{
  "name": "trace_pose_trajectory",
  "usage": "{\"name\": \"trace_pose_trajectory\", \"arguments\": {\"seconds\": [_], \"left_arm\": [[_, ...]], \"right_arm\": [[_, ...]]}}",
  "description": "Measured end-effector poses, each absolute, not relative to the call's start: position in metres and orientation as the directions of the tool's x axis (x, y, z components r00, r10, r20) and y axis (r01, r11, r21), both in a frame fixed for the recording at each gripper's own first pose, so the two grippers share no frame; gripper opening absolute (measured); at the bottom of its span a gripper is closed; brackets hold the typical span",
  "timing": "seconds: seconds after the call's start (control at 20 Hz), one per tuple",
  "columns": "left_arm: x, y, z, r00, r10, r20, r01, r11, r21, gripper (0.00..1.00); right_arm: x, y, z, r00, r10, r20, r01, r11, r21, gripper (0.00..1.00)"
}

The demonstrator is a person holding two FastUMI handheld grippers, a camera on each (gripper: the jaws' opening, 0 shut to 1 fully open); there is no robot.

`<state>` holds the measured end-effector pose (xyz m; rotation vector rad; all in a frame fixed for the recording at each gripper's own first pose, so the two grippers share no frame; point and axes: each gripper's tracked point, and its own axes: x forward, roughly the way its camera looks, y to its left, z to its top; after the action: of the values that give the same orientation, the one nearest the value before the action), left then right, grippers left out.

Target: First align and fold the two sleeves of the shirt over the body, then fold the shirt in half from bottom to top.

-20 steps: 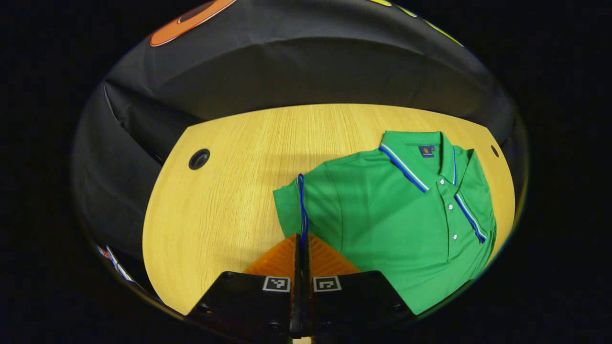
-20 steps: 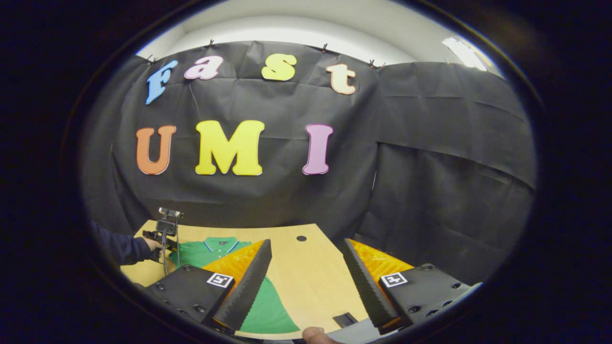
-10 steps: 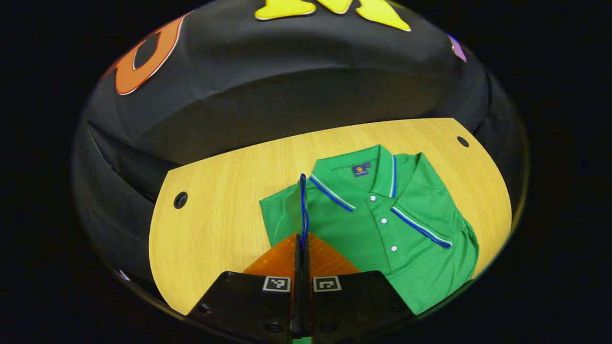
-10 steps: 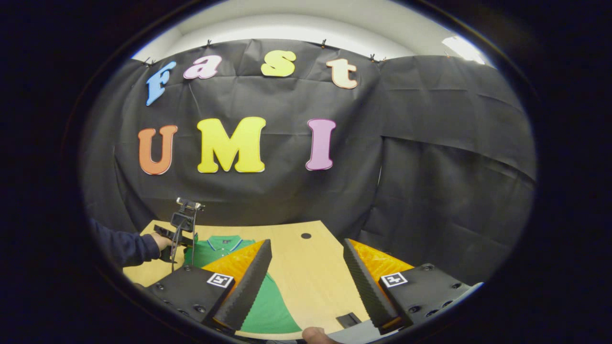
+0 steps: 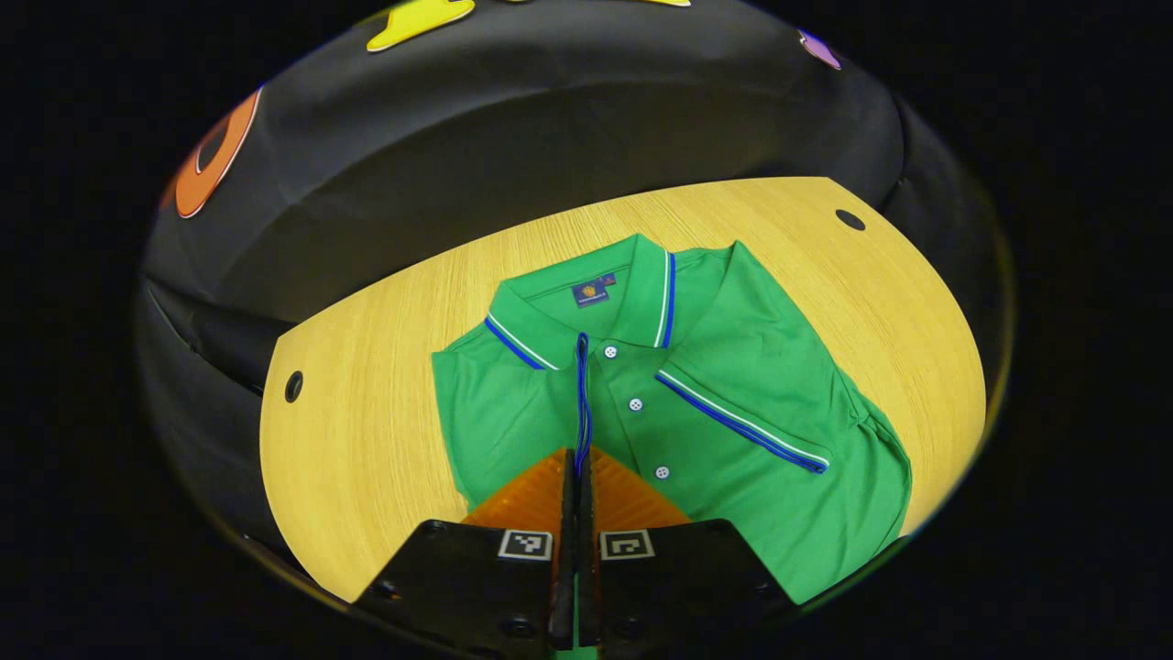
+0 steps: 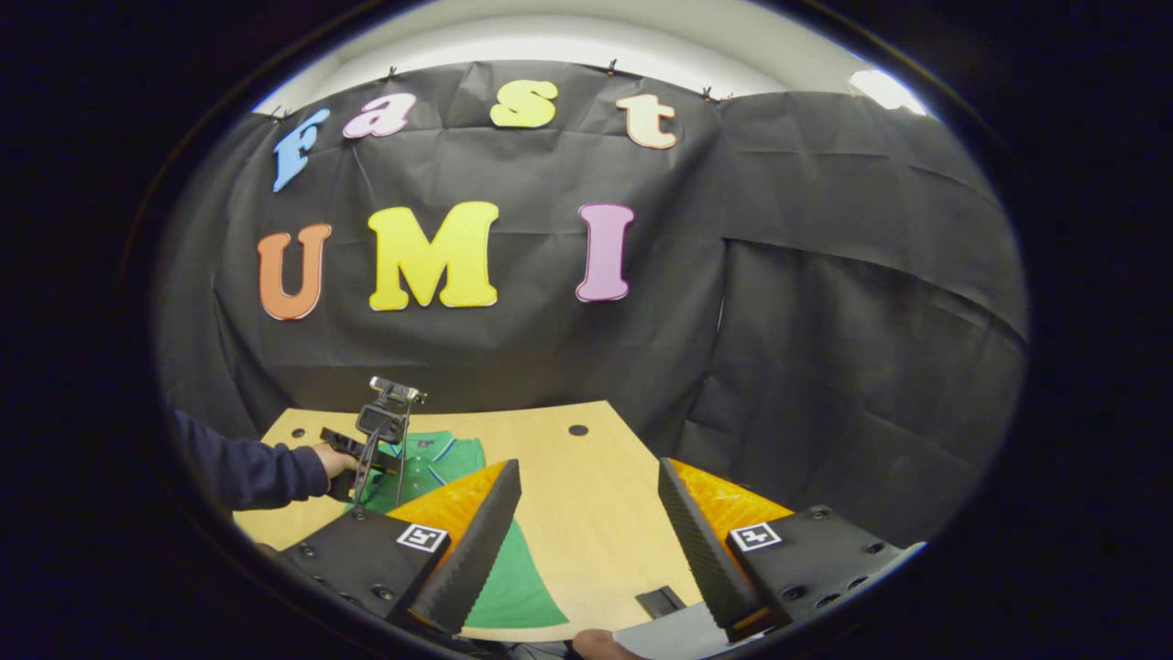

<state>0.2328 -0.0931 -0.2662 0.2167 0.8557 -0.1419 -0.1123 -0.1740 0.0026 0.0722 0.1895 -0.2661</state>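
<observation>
Shirt [image 5: 678, 412] now lies centred under the left gripper [image 5: 577, 458] on the table [image 5: 367, 403]; a second ago its left sleeve [image 5: 581, 403] hung off to the side, so this fold is nearly home. Left fingers are pinched tight on the sleeve's trim. Right gripper [image 6: 586, 513] gapes wide, empty, above the table's edge.

Green short-sleeved polo shirt [image 5: 733, 367] with blue-and-white striped collar and sleeve trim, white buttons [image 5: 635, 404], dark blue neck label [image 5: 591, 291]; pale yellow wood-grain table [image 5: 367, 431] with black round grommet holes [image 5: 293, 386]; navy sleeve [image 6: 247, 469]; black-and-white square markers [image 5: 525, 544].
</observation>
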Motion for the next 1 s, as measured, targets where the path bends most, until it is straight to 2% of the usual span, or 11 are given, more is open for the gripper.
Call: {"name": "trace_pose_trajectory", "arguments": {"seconds": [0.2,0.35,0.4,0.45,0.55,0.65,0.7,0.75,1.0], "left_arm": [[0.224,-0.097,-0.270,0.630,-0.061,-0.774,0.197,0.977,0.083,0.16],[0.211,-0.101,-0.258,0.637,-0.111,-0.762,0.186,0.982,0.013,0.49],[0.206,-0.098,-0.255,0.643,-0.118,-0.757,0.180,0.984,-0.001,0.49],[0.199,-0.094,-0.253,0.647,-0.122,-0.752,0.176,0.984,-0.008,0.71],[0.183,-0.079,-0.249,0.664,-0.102,-0.741,0.153,0.988,0.002,0.77],[0.159,-0.068,-0.250,0.670,-0.099,-0.735,0.126,0.992,-0.019,0.80],[0.146,-0.061,-0.252,0.666,-0.094,-0.740,0.107,0.994,-0.031,0.85],[0.134,-0.054,-0.258,0.655,-0.093,-0.750,0.091,0.995,-0.043,1.00],[0.064,-0.011,-0.293,0.607,-0.042,-0.794,0.003,0.999,-0.051,0.99]], "right_arm": [[-0.108,-0.175,0.003,0.954,-0.233,-0.189,0.244,0.969,0.034,0.96],[-0.096,-0.177,0.000,0.957,-0.213,-0.197,0.226,0.973,0.048,0.96],[-0.090,-0.177,-0.001,0.959,-0.203,-0.199,0.217,0.975,0.052,0.95],[-0.084,-0.177,-0.002,0.960,-0.196,-0.200,0.211,0.976,0.055,0.95],[-0.067,-0.169,-0.013,0.960,-0.163,-0.226,0.181,0.982,0.060,0.94],[-0.053,-0.160,-0.042,0.944,-0.126,-0.303,0.145,0.989,0.041,0.94],[-0.046,-0.153,-0.054,0.936,-0.104,-0.336,0.124,0.991,0.040,0.94],[-0.040,-0.146,-0.063,0.928,-0.080,-0.364,0.101,0.994,0.039,0.95],[-0.025,-0.108,-0.146,0.812,0.053,-0.581,-0.004,0.996,0.085,0.95]]}}
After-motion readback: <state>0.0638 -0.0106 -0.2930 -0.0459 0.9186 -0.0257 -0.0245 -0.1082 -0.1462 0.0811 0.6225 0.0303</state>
